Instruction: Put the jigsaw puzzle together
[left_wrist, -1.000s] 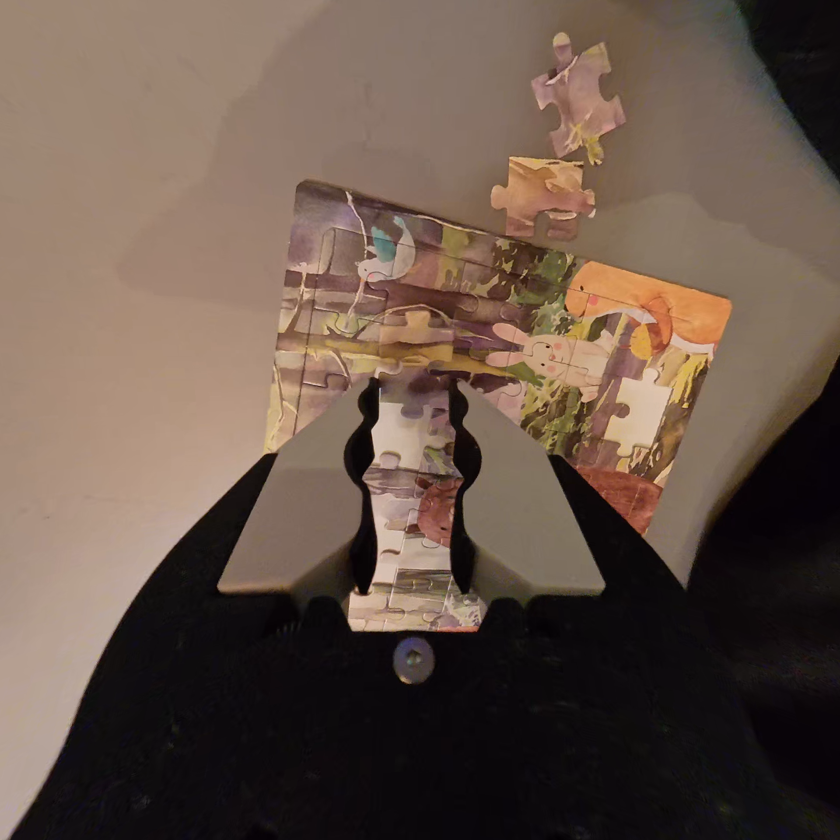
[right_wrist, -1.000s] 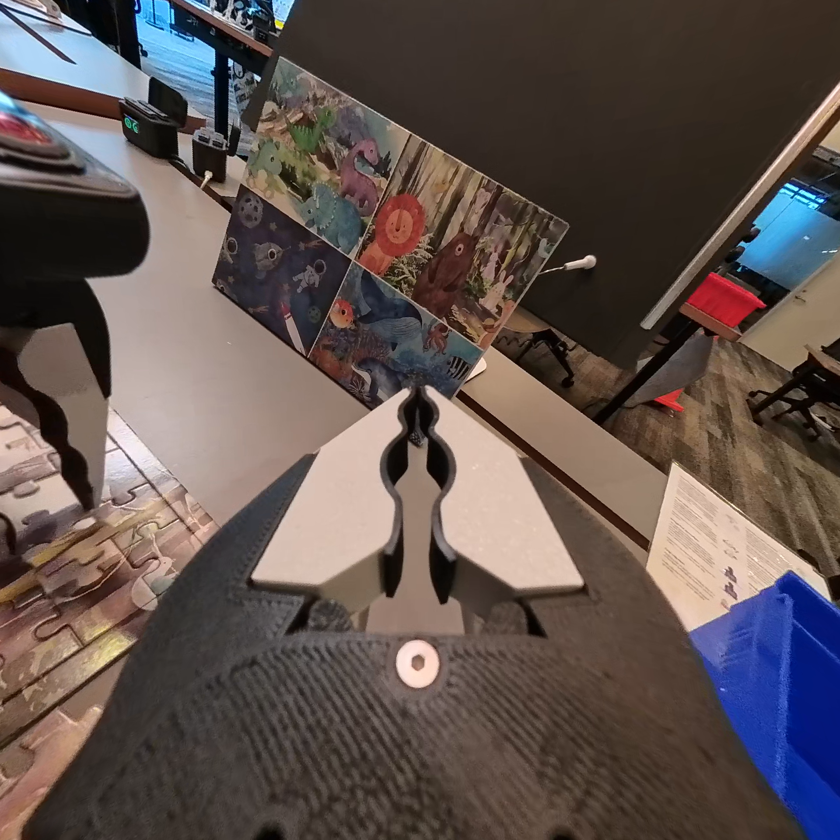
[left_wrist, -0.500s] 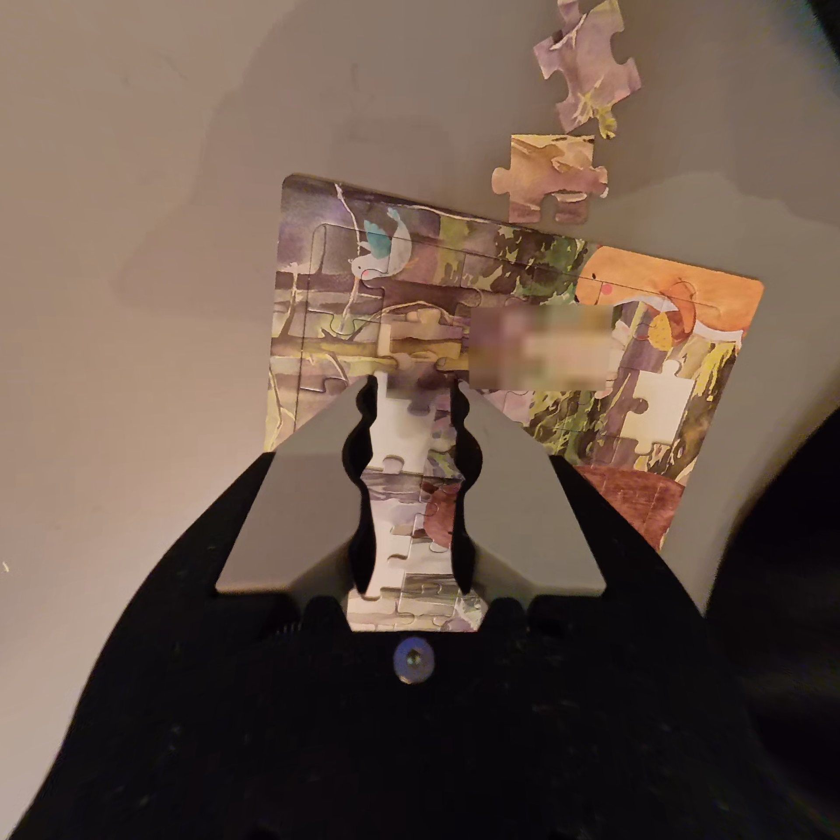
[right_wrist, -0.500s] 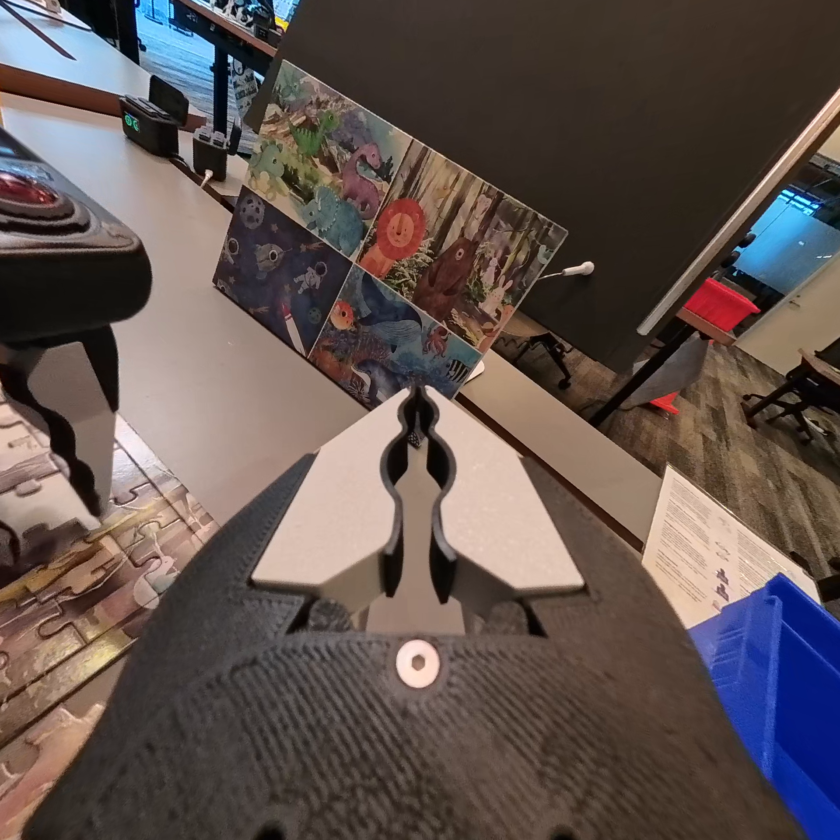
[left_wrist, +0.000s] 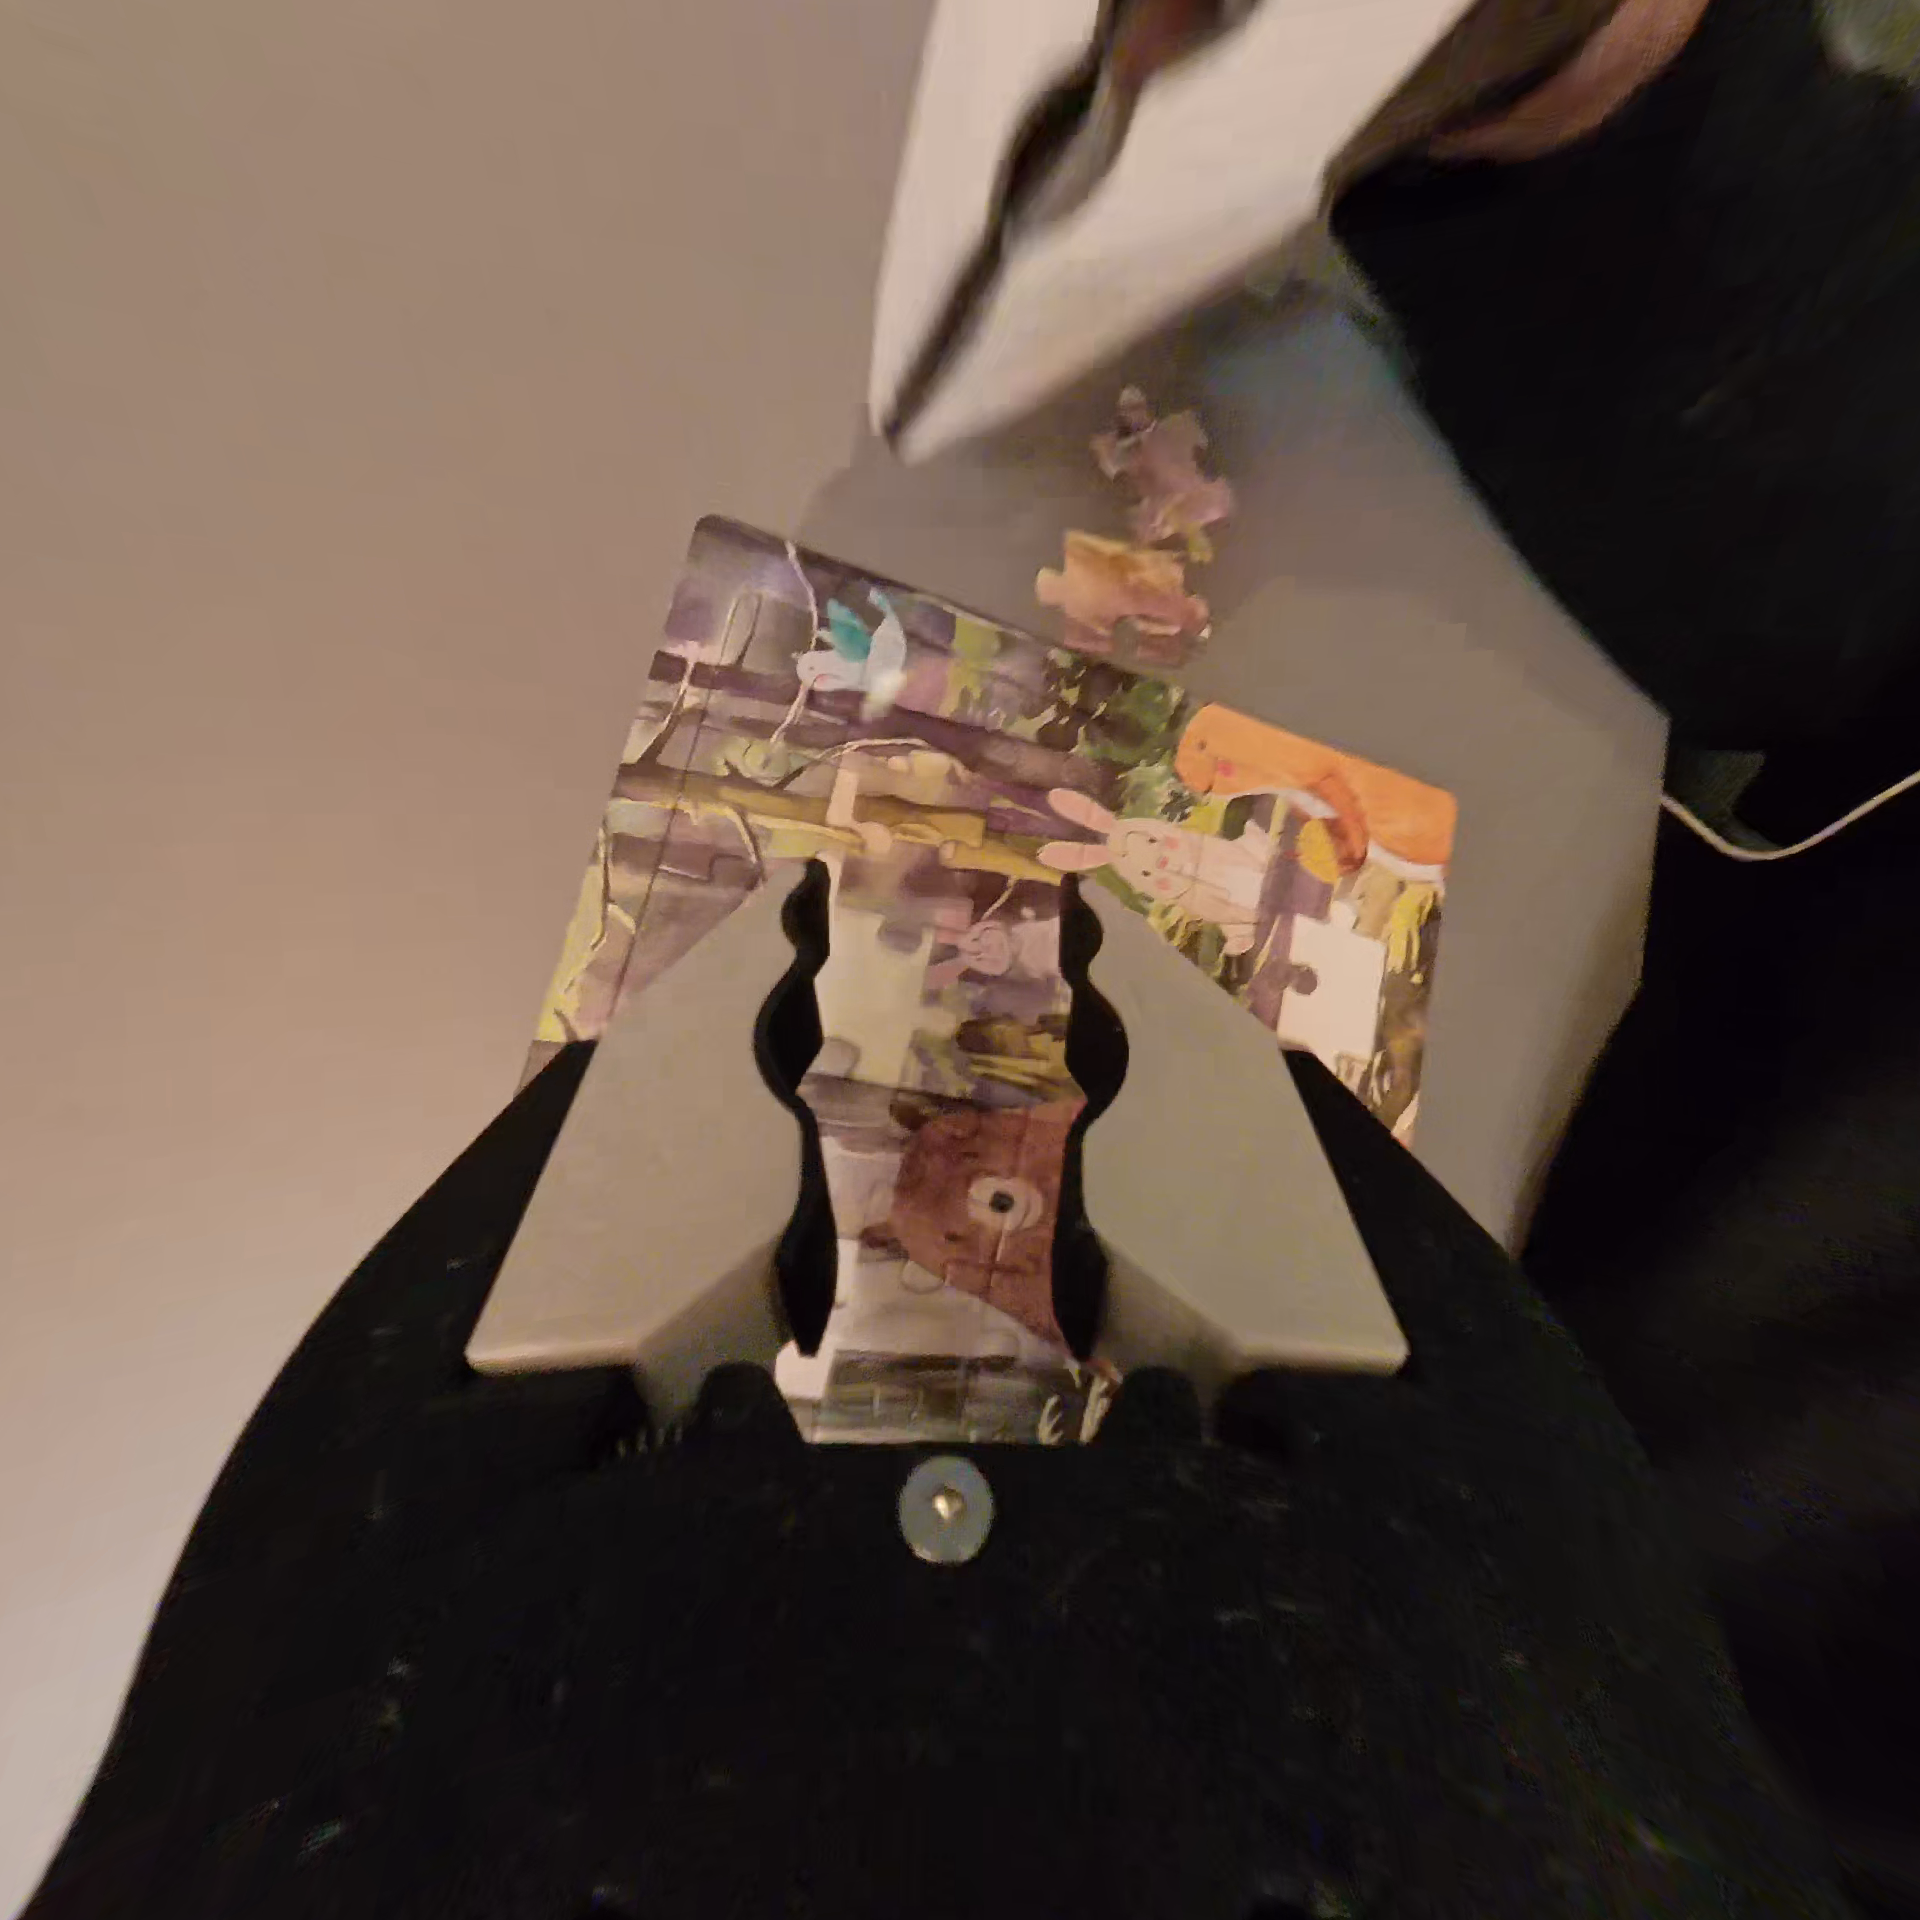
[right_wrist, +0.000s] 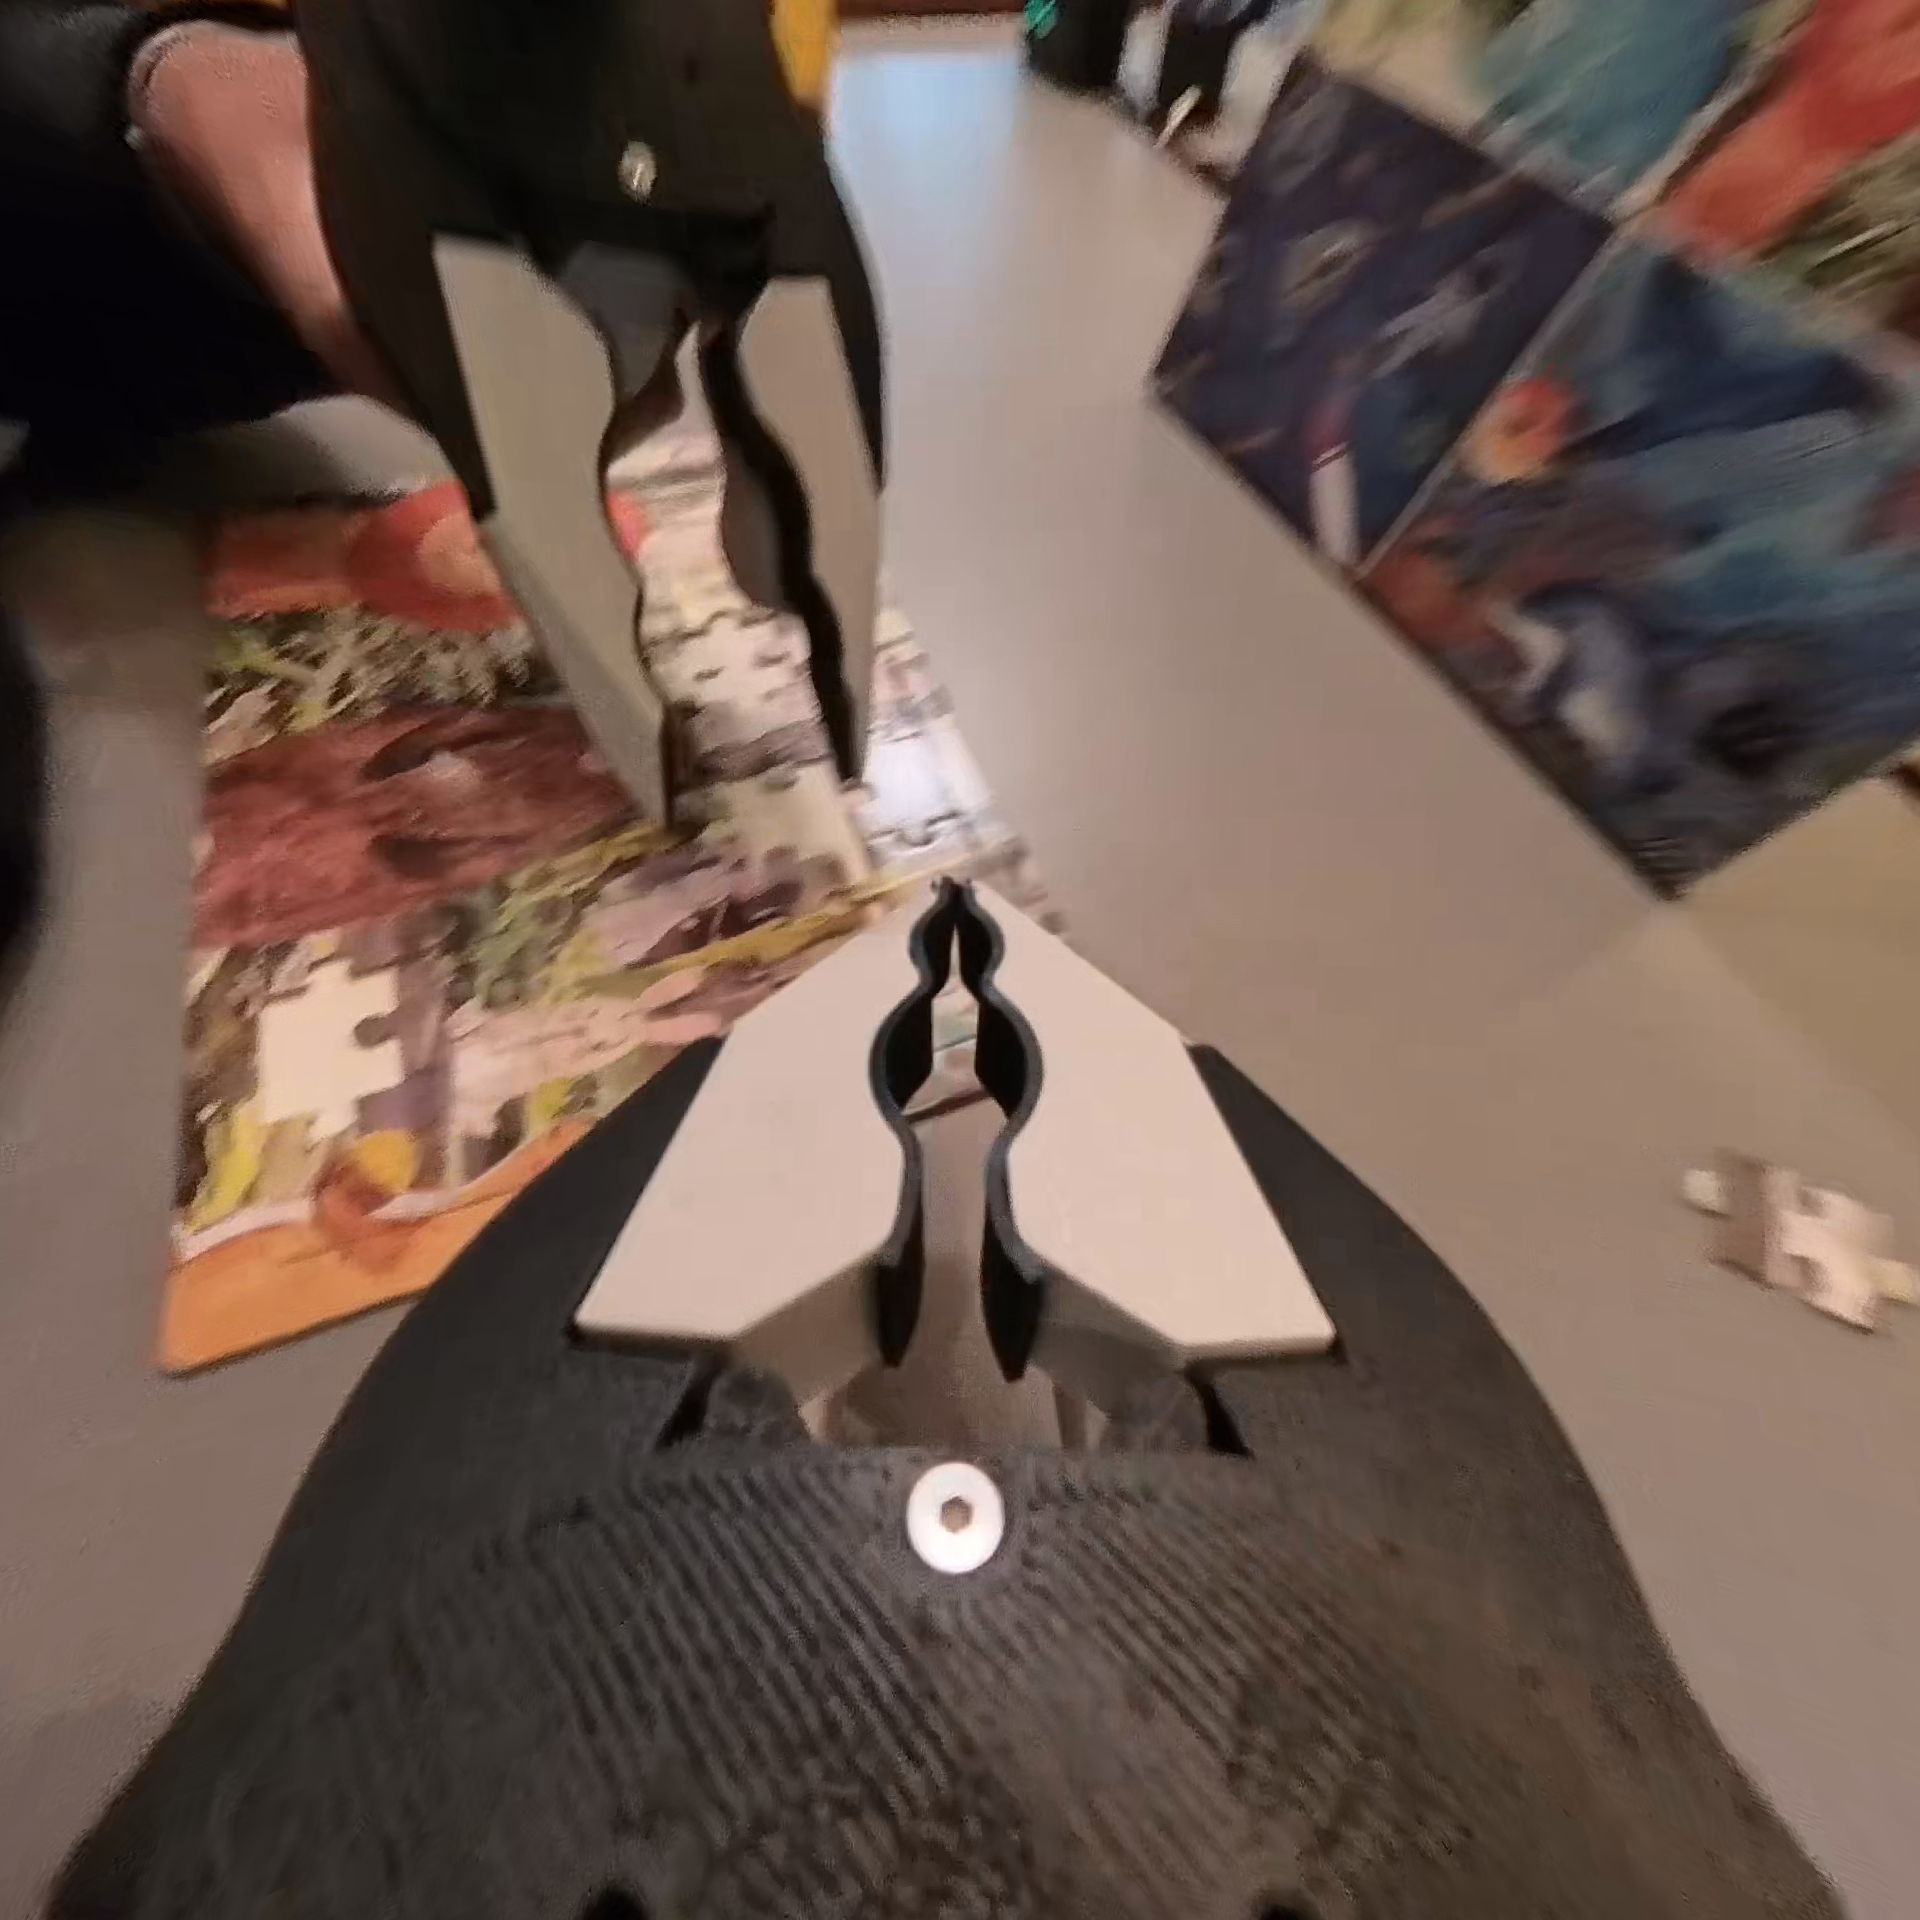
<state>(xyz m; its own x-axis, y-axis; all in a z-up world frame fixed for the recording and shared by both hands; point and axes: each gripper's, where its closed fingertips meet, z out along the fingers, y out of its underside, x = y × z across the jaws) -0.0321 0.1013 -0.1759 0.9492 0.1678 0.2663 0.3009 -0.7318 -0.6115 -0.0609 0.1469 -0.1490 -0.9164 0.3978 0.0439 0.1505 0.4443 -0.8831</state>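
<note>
While my left gripper (left_wrist: 940, 894) hovers parted over the flat cardboard forest jigsaw (left_wrist: 727, 810), two thin, light loose pieces (left_wrist: 1127, 597) lie at its one o'clock, so my closed, empty right gripper (right_wrist: 957, 889) should pinch one by its edges.

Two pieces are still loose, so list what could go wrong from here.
1. The right gripper is shut and blurred mid-swing; it must open before it can pick up the brown piece or purple piece, or it may knock them.
2. The left gripper hovers over the puzzle, close to the right one; they could collide.
3. The gap is shadowed; misalignment is likely.
</note>
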